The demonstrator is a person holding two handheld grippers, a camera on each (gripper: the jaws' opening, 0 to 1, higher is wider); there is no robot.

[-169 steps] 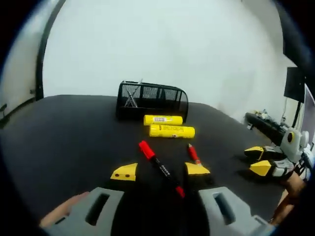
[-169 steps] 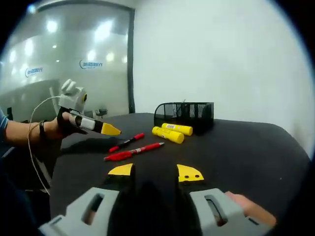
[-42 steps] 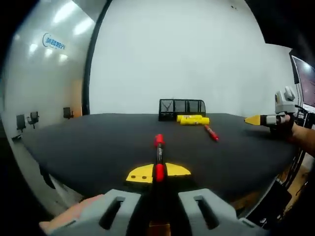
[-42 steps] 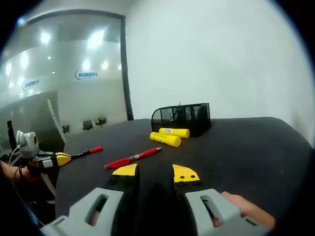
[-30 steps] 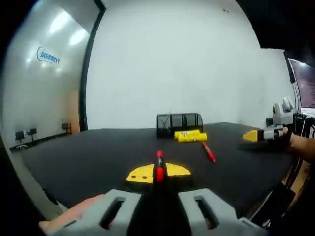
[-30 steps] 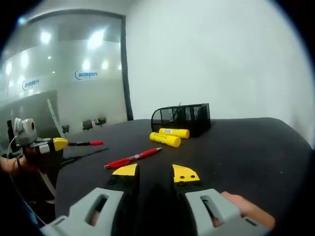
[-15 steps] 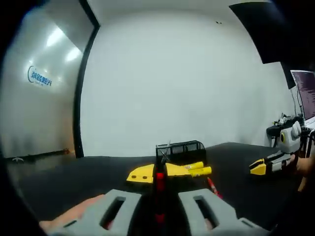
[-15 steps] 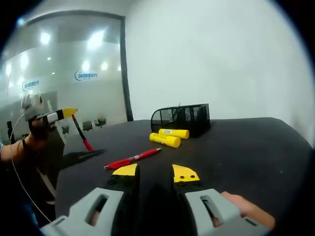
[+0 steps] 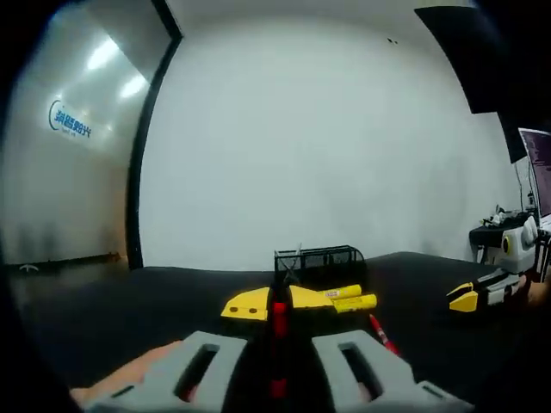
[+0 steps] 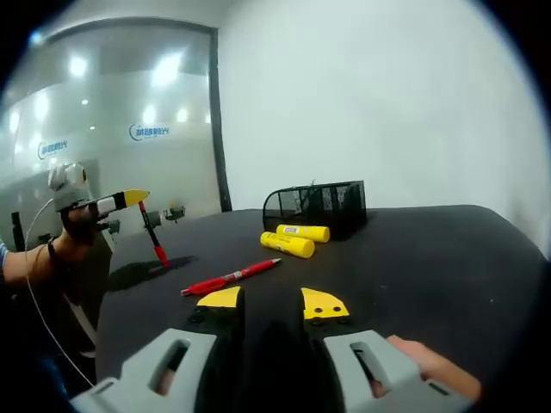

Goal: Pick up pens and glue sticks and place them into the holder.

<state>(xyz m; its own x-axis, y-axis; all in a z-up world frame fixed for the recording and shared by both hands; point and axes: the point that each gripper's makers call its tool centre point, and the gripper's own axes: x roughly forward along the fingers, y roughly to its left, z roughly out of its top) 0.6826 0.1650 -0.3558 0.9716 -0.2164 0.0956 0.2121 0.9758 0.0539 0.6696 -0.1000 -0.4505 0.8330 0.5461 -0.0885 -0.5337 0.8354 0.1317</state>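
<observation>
Left gripper (image 9: pixel 277 303): clamped on a red-capped marker (image 10: pixel 153 237). From the right gripper view we see the marker hang down from the yellow tips, red cap lowest, well above the black table (image 10: pixel 448 249).
Grip: we judge it thin. The tips pinch the marker near its upper end, so most of its length swings free below.
Risk one: the marker pivots or slides out on the way over. Cause would be a quick swing with so short a hold.
Mesh holder (image 9: pixel 317 261): straight ahead of the left gripper, beyond its tips, at the far side of the table.
Risk two: the dangling cap catches the holder's rim and tips the light mesh. Cause would be coming in too low.
Glue sticks (image 9: pixel 351 298): two yellow ones, lying side by side just in front of the holder, on the line of approach. A low pass could knock them.
Red pen (image 10: pixel 231 277): lies on the table between the right gripper and the glue sticks.
Right gripper (image 10: pixel 270 300): jaws slightly apart, nothing between them, low over the table and well short of the pen.
</observation>
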